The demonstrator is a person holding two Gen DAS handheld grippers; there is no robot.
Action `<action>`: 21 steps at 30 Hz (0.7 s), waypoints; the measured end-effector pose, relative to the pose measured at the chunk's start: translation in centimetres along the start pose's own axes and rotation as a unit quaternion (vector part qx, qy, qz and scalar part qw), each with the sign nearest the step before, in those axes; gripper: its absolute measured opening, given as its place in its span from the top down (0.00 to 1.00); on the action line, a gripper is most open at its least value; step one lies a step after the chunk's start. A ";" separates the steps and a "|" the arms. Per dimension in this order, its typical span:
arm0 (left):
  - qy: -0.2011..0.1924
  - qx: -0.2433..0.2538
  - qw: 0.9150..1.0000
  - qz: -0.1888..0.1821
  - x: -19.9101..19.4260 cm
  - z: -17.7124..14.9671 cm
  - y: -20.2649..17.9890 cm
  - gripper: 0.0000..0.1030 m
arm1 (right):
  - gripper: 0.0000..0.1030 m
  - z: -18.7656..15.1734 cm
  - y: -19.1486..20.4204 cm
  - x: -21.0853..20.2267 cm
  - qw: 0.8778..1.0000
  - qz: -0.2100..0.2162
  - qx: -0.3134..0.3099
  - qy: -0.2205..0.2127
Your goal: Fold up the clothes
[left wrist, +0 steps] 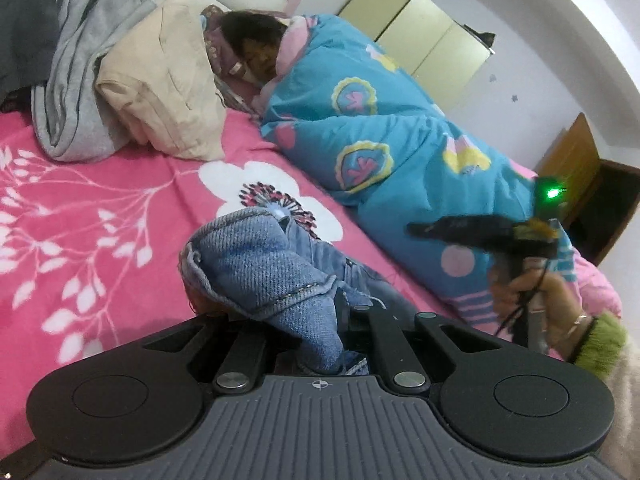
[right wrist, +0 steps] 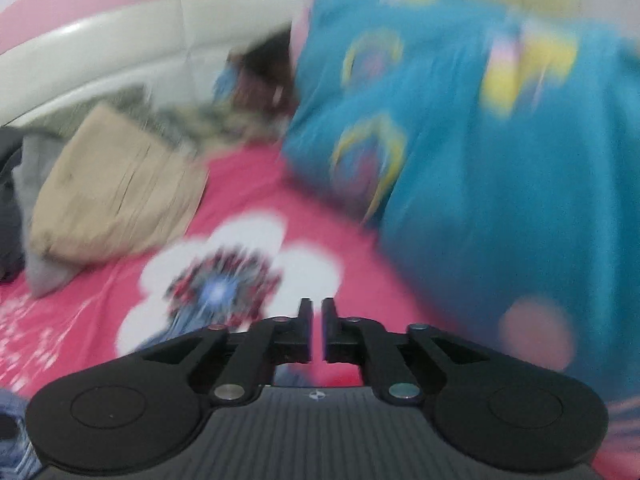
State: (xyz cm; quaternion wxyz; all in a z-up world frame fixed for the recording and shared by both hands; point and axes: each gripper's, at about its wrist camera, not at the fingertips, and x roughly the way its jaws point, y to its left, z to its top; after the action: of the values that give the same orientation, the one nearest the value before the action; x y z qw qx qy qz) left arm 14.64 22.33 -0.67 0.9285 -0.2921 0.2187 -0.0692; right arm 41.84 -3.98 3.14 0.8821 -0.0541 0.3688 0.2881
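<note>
A pair of blue denim jeans (left wrist: 260,256) is bunched over my left gripper (left wrist: 316,312), which is shut on the cloth; its fingertips are hidden under the fabric. The jeans hang just above the pink flowered bedsheet (left wrist: 80,200). In the left wrist view my right gripper (left wrist: 420,229) is held by a hand (left wrist: 532,292) at the right, over the quilt's edge. The right wrist view is blurred; there my right gripper (right wrist: 317,304) shows a narrow gap with nothing between its fingers, above the sheet's white flower (right wrist: 248,232). A bit of denim (right wrist: 12,420) shows at the lower left.
A folded beige garment (left wrist: 160,92) and a grey garment (left wrist: 80,72) lie at the head of the bed. A person lies under a teal patterned quilt (left wrist: 380,128) along the bed's right side. Pale cabinets (left wrist: 420,36) and a wooden door (left wrist: 572,156) stand behind.
</note>
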 end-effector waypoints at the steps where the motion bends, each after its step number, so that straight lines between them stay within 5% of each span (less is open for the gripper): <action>1: 0.002 -0.003 1.000 -0.002 -0.3 -0.1 0.2 0.94 | 0.57 -0.5 -0.2 0.4 1.000 0.026 0.007 0.016; 3: 0.008 -0.010 1.000 -0.008 -0.4 -0.2 0.7 0.94 | 0.31 -1.2 0.1 0.9 0.997 0.067 -0.004 0.030; 6: 0.015 -0.017 1.000 -0.016 -0.7 -0.3 1.2 0.94 | 0.14 -1.7 1.2 2.6 0.995 0.071 -0.044 0.062; 10: 0.015 -0.013 1.000 -0.022 -1.0 -0.5 1.5 0.94 | 0.16 -2.9 1.9 6.5 0.989 0.011 -0.060 0.137; 11: 0.012 -0.011 1.000 -0.024 -1.0 -0.6 1.5 0.94 | 0.18 -3.3 2.1 6.6 0.989 0.005 -0.052 0.135; 16: 0.001 -0.003 0.999 -0.032 -1.1 -0.7 1.6 0.94 | 0.87 -4.5 4.6 4.0 0.993 -0.026 -0.075 0.084; 21: -0.007 -0.010 0.999 -0.041 -0.9 1.1 1.5 0.94 | 0.93 -1.9 5.1 0.2 0.996 -0.039 -0.081 0.007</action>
State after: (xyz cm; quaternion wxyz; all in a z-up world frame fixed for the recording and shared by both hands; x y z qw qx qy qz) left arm 14.28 24.34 -0.41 0.9233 -0.3106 0.2010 -0.1030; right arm 37.94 -0.22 2.19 0.8827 -0.1423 0.3481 0.2817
